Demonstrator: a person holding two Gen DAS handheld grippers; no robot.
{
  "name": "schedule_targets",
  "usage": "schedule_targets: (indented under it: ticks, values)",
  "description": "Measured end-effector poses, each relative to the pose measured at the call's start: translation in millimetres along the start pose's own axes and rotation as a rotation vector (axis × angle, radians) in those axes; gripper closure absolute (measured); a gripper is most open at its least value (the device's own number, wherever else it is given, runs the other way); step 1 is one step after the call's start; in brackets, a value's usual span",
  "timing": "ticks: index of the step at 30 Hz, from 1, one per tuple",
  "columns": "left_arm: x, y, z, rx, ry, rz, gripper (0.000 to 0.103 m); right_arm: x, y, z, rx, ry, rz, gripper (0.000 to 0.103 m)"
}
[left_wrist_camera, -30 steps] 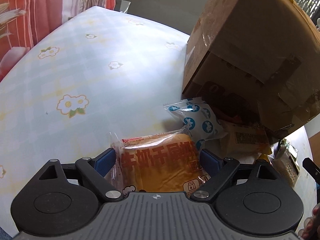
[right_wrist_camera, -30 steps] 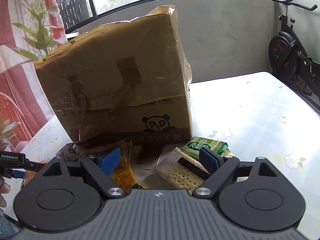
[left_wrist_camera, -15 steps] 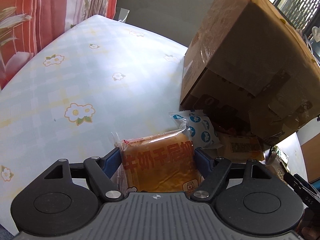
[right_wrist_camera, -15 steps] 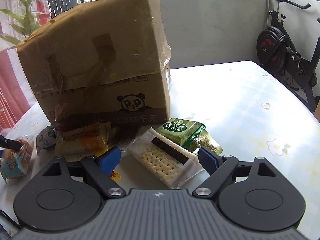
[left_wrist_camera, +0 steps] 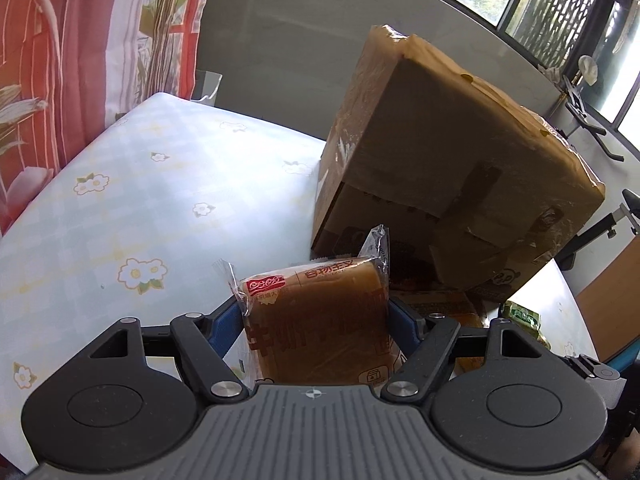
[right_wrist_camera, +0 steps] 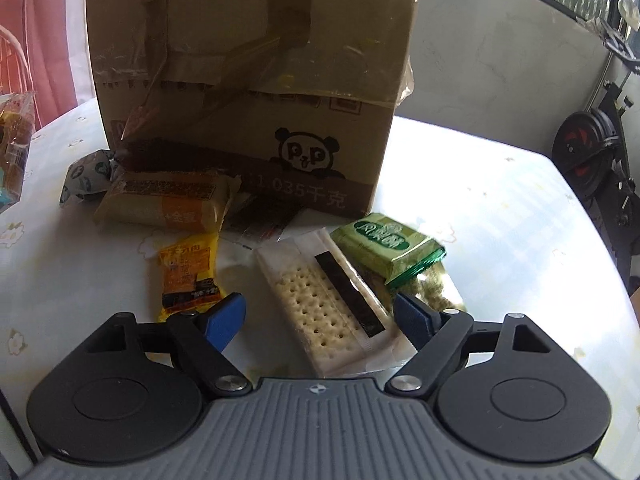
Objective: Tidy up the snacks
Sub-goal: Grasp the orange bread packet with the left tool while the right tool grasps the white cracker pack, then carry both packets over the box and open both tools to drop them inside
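Observation:
My left gripper (left_wrist_camera: pixel 316 320) is shut on a wrapped bread loaf (left_wrist_camera: pixel 316 316) with red lettering and holds it above the table, in front of the cardboard box (left_wrist_camera: pixel 440 184). In the right wrist view my right gripper (right_wrist_camera: pixel 320 314) is open, its jaws either side of a clear pack of crackers (right_wrist_camera: pixel 328 300) lying on the table. Around it lie a green snack pack (right_wrist_camera: pixel 386 242), a yellow sachet (right_wrist_camera: pixel 188 276), a long orange-brown pack (right_wrist_camera: pixel 164 200) and a small blue-white wrapped snack (right_wrist_camera: pixel 86 178), all before the box (right_wrist_camera: pixel 256 72).
The table (left_wrist_camera: pixel 132 208) has a pale floral cloth. A red curtain (left_wrist_camera: pixel 80 40) hangs at the left. An exercise bike (right_wrist_camera: pixel 592 148) stands beyond the table's right edge. The held loaf shows at the left edge of the right wrist view (right_wrist_camera: pixel 14 128).
My left gripper closed on the bread loaf and lifted it up off the table. My right gripper moved down and forward to the cracker pack, still open.

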State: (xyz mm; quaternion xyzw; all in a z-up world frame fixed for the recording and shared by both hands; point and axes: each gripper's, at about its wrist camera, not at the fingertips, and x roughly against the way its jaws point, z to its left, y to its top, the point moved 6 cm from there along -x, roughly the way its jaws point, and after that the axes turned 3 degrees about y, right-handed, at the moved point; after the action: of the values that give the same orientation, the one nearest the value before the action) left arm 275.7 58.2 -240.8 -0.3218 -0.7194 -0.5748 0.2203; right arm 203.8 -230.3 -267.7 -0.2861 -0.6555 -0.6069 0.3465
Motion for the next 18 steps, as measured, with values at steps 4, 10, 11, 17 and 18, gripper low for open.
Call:
schedule_targets:
  ticks: [4,10,11,17,18]
  values:
    - [-0.7,-1.0,-7.7,-0.025,-0.016,-0.001,0.025,-0.3,-0.5,9.2,-0.043,0.094,0.047,0.040]
    - [2.4,-2.1,-11.8,-0.045,-0.030,-0.009,0.025,-10.6,8.2,12.1,0.004,0.065,0.029,0.047]
    - [2.6,-2.1,-11.9,-0.046,-0.029,-0.010,0.025,-13.3,9.1,12.7,0.015,0.060,0.026,0.047]
    - [3.0,-3.1,-15.5,-0.055,-0.034,-0.011,0.025,-11.9,3.1,16.3,0.046,0.050,-0.011,0.047]
    - [3.0,-3.0,-15.6,-0.057,-0.035,-0.011,0.025,-11.1,2.2,16.4,0.041,0.055,-0.014,0.051]
